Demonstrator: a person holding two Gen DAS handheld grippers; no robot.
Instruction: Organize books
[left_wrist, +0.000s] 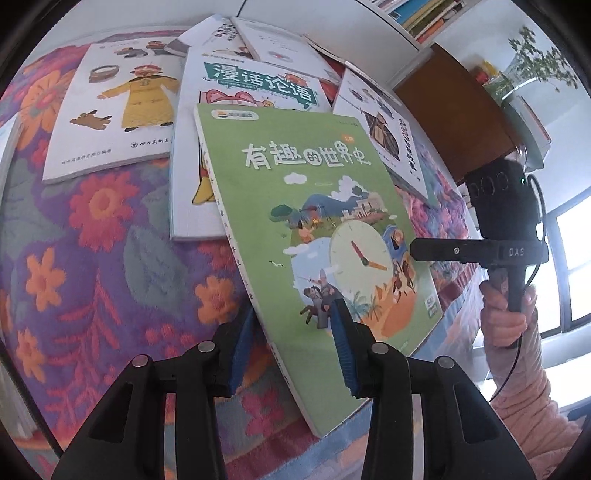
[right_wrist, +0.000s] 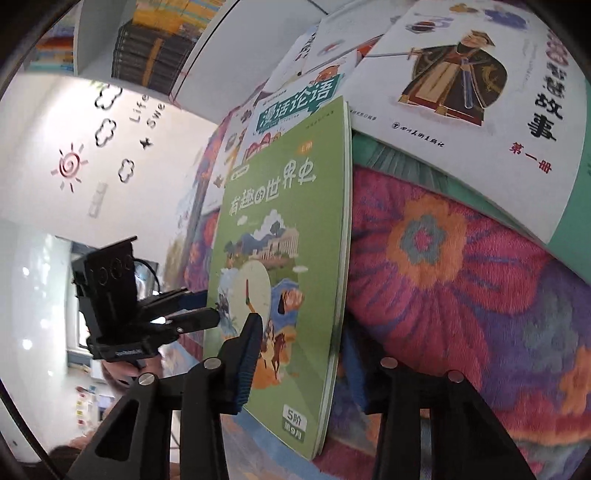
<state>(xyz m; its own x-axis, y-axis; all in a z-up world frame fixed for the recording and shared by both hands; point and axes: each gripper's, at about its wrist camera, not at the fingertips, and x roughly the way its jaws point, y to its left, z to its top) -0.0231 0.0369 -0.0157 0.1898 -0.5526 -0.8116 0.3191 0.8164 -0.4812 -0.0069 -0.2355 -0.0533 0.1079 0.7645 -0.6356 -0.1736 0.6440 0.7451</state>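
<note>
Left wrist view: the left gripper has its blue fingers clamped on the near corner of the green book, one pad under the spine edge, one on the cover. The book is tilted up off the floral blanket, overlapping the teal-title book. Only this view shows the yellow-robe book lying flat further left, plus a person's hand holding the right gripper at the book's far edge.

Right wrist view: the right gripper sits on both sides of the book's bottom edge; one finger presses the cover, the other is hidden behind the book, so the grip can't be confirmed. Only here: a wall with sun and cloud stickers. The cover is green, with a clock and white title.
</note>
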